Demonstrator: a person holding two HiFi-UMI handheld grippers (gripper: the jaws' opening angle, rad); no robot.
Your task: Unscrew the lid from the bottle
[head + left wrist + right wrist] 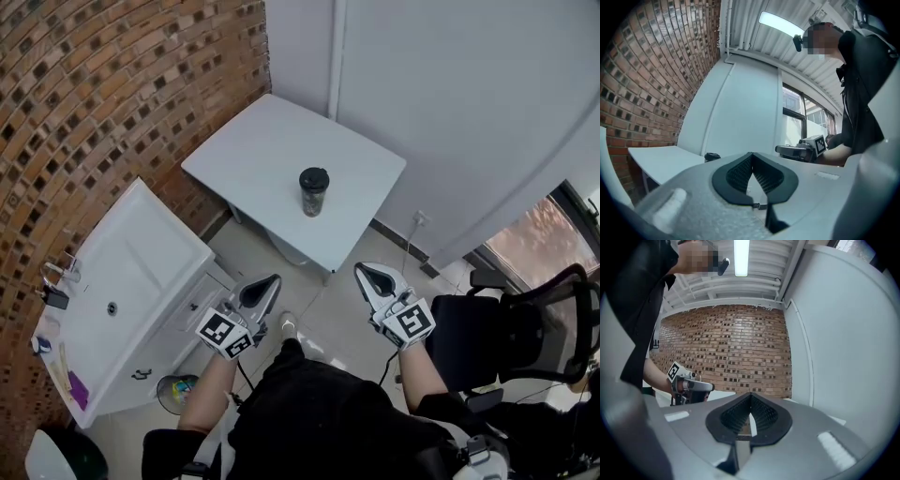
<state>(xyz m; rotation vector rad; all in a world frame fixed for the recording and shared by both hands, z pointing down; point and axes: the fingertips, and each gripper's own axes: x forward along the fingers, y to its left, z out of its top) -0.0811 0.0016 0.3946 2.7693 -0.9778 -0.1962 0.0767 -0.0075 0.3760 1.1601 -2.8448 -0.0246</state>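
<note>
While shut and empty, well off the bottle [312, 201], open left gripper [266, 286] and right gripper [370, 275], then square onto lid [314, 176].

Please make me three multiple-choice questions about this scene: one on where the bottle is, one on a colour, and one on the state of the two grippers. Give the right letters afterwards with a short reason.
1. Where does the bottle stand?
A) on the white table
B) in the sink
C) on the office chair

2. What colour is the lid of the bottle?
A) red
B) black
C) white

3. How do the jaws of the left gripper and the right gripper stand?
A) both wide open
B) both shut on the bottle
C) both shut, with nothing between them

Answers:
1 A: the head view shows it upright near the middle of the table.
2 B: the lid is dark black on top of the bottle.
3 C: in each gripper view the ribbed pads meet at the tip and hold nothing, and the bottle stands apart on the table.
</note>
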